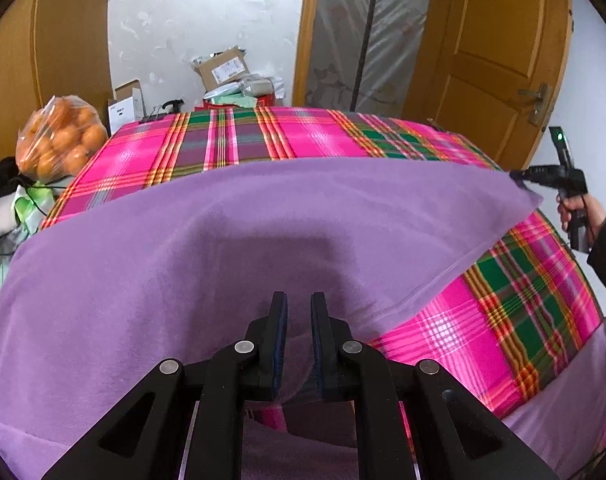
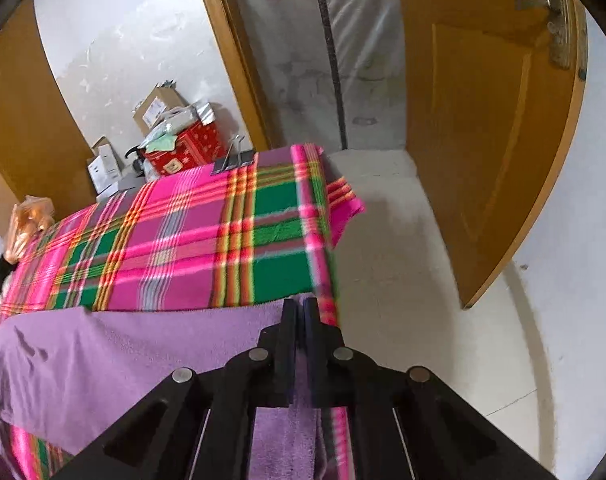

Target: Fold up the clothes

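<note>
Left wrist view: left gripper (image 1: 299, 312), jaws narrow, pinches the purple cloth (image 1: 223, 240) at lower centre; right gripper (image 1: 521, 175), jaws clamped on its corner at right edge; keep the lifted edge taut and both hands level.

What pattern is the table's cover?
Pink, green and orange plaid cloth; clearest in the right wrist view.

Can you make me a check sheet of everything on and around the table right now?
Surface: table under a pink and green plaid cloth, held by a binder clip.
Job's things: purple towel spread out, one fold raised.
Clutter: bag of oranges, cardboard boxes, red box.
Grippers: left hand-held gripper nearly closed with towel between its fingers; right hand-held gripper shut on the towel's corner.
Cables: a thin dark cable at the left pile.
Surroundings: wooden door, plastic sheeting.
</note>
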Available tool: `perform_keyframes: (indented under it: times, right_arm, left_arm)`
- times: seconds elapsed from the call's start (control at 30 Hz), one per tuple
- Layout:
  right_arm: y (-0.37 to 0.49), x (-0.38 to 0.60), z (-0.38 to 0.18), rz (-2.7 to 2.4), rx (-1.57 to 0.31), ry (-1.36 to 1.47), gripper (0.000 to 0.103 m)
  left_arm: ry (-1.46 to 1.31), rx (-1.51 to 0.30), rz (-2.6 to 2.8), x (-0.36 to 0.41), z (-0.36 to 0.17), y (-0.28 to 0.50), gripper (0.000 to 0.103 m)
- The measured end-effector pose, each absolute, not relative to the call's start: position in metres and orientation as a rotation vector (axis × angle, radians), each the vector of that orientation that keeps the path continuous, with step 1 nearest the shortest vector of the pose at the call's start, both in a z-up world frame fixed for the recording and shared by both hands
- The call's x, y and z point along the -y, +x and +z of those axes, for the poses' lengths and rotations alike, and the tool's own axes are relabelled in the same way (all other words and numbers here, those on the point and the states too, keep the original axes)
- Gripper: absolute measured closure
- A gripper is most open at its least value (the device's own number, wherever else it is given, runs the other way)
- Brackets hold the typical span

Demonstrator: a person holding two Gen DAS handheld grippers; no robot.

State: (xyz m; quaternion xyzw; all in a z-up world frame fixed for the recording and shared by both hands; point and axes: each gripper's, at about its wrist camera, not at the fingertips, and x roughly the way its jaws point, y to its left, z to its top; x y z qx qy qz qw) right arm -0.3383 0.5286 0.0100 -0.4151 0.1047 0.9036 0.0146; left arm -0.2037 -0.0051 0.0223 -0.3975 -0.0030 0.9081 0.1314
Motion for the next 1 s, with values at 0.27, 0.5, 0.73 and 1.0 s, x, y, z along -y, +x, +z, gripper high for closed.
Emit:
perform_keyframes:
  times: [0.27, 0.5, 0.73, 1.0]
  right_arm:
    - [-0.358, -0.521, 0.007, 2.746, -0.261, -1.332, 0.097]
    - [-0.318, -0.52, 0.028, 2.765, -0.241, -1.244, 0.091]
    - [-0.282, -0.489, 0.011, 2.737, 0.018, -1.43, 0.092]
    - [-0.263, -0.496, 0.028, 2.633, -0.031, -1.397, 0.08]
  left_arm:
    - [-1.108, -0.009, 2.673, 0.007, 0.024, -0.201, 0.091]
    - [-1.151, 0.077, 2.723, 0.023, 0.02, -0.209, 0.091]
    - [-1.229, 0.022, 2.66, 0.014, 0.011, -0.212, 0.091]
    - [-1.215, 0.051, 2.662, 0.017, 0.012, -0.205, 0.091]
